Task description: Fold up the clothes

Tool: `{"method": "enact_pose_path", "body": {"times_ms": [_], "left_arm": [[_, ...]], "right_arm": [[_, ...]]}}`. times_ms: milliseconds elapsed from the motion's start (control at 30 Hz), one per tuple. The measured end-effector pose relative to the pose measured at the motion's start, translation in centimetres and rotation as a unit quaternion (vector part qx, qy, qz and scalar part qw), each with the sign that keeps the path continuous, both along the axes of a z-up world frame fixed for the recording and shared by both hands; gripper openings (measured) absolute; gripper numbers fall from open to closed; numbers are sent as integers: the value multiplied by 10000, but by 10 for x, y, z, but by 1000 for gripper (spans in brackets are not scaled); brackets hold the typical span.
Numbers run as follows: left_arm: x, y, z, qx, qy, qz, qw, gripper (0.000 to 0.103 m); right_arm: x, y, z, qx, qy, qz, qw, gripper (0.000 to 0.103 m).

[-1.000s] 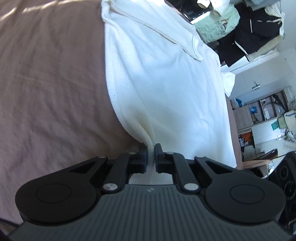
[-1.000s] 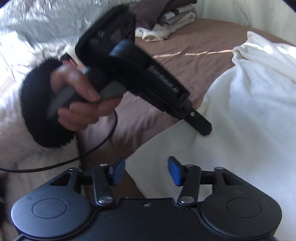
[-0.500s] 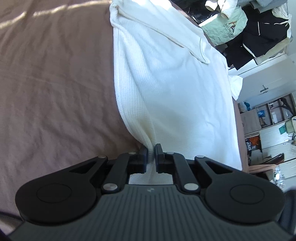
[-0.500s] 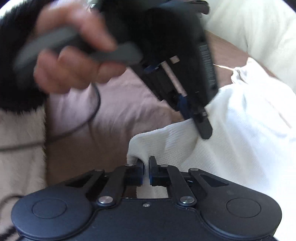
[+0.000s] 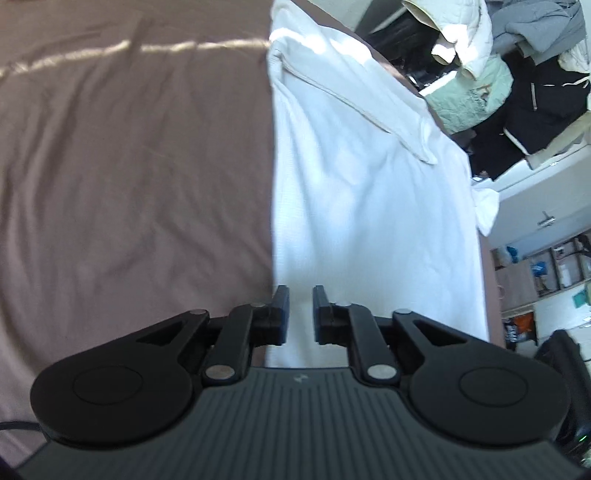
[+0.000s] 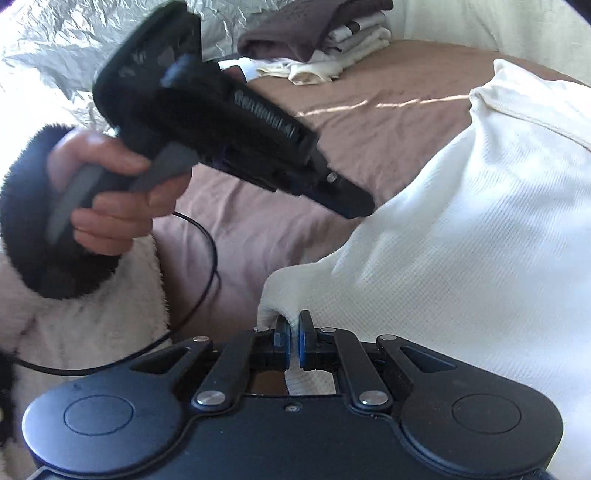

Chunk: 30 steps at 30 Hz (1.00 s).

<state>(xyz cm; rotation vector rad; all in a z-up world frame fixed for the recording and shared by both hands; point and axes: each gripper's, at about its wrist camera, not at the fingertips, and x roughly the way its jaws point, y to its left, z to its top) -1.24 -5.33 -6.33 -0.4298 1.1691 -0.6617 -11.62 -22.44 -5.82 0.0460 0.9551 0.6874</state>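
A white waffle-knit shirt (image 5: 362,192) lies spread on a brown bedsheet (image 5: 129,166). My left gripper (image 5: 300,310) is open by a small gap above the shirt's near edge and holds nothing. My right gripper (image 6: 294,338) is shut on a pinched corner of the same shirt (image 6: 461,240) and lifts it slightly. The left gripper (image 6: 347,203) also shows in the right wrist view, held in a hand just off the shirt's edge.
A stack of folded clothes (image 6: 332,48) sits at the far side of the bed (image 6: 369,110). A crinkled silver sheet (image 6: 74,33) covers the far left. A heap of clothes (image 5: 517,74) and shelves (image 5: 546,273) lie beyond the bed. A black cable (image 6: 199,258) trails from the left gripper.
My left gripper has let go of the shirt's edge and opened slightly. My right gripper closed on the shirt's corner about half a second ago and still holds it.
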Motion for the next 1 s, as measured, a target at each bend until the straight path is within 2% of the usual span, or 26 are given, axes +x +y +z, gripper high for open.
{"method": "enact_pose_path", "body": {"times_ms": [33, 167, 233, 267, 300, 333, 400, 533, 633, 733, 800, 900, 1000], "left_arm": [[0, -3, -2, 28, 17, -34, 10000, 23], [2, -15, -16, 175, 204, -194, 9995, 45], [5, -20, -20, 235, 241, -233, 9992, 48], [6, -21, -19, 307, 170, -156, 9993, 41], [6, -21, -15, 565, -57, -40, 9984, 22], [5, -22, -10, 976, -358, 27, 9946, 16], [4, -23, -2, 1638, -834, 148, 9829, 16], [8, -16, -11, 1155, -404, 111, 9924, 16], [6, -23, -6, 1162, -593, -37, 9915, 17], [4, -25, -1, 768, -664, -204, 9946, 16], [3, -25, 3, 398, -681, -342, 9963, 26], [3, -32, 5, 31, -685, -592, 9959, 33], [3, -44, 2, 160, -642, -833, 9943, 34]], "right_arm": [[0, 2, 0, -22, -12, 9, 10000, 7], [1, 6, 0, -28, -36, -2, 10000, 7], [1, 5, 0, -28, -23, -25, 10000, 7], [1, 6, 0, -54, -20, -27, 10000, 7], [1, 8, -1, -96, -19, -27, 9999, 7], [2, 10, -1, -139, -18, -27, 9999, 7], [5, 14, -2, -195, -4, -62, 9998, 8], [5, 26, -8, -311, 88, 50, 9995, 12], [2, 31, -12, -332, 142, 278, 9990, 14], [2, 32, -9, -310, 117, 393, 9987, 16], [3, 30, -5, -219, 169, 425, 9987, 16], [6, 25, 0, -27, 264, 409, 9988, 16], [5, 31, 3, -66, 214, 536, 9983, 16]]}}
